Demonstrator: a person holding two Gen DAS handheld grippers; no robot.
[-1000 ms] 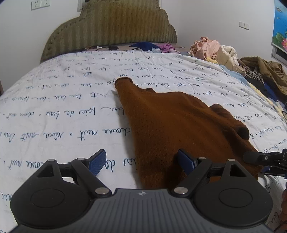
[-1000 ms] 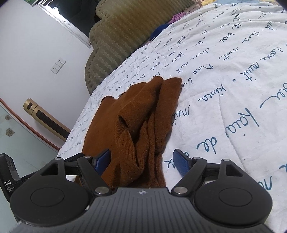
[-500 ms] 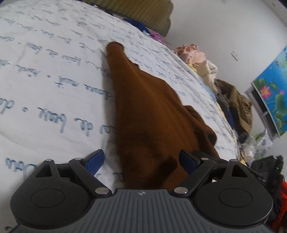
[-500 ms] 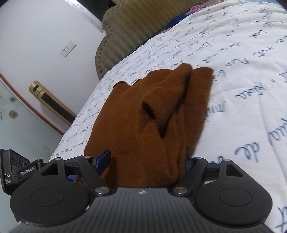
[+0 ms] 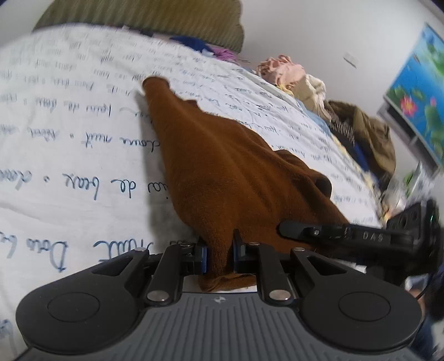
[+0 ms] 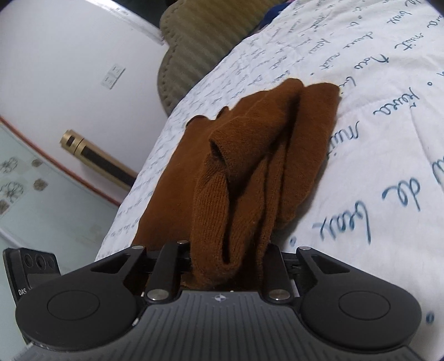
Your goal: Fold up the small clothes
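Note:
A brown knitted garment (image 5: 222,172) lies on the white bed sheet (image 5: 69,155) with blue handwriting print. My left gripper (image 5: 219,255) is closing, and its blue pads pinch the near hem of the garment. In the right wrist view the same brown garment (image 6: 249,166) lies bunched in thick folds, one sleeve opening facing me. My right gripper (image 6: 227,263) is also closing; a thick bundle of the knit fills the gap between its jaws, and its pads are hidden by the cloth. The right gripper's black body (image 5: 360,236) shows beside the garment in the left wrist view.
An olive padded headboard (image 5: 144,16) stands at the far end of the bed. A heap of other clothes (image 5: 327,111) lies along the right side of the mattress. A gold cylinder (image 6: 97,158) leans at the wall beside the bed's left edge.
Both grippers went from wide open around the garment's near edge to closed on it. The left gripper also swung and dipped closer to the sheet.

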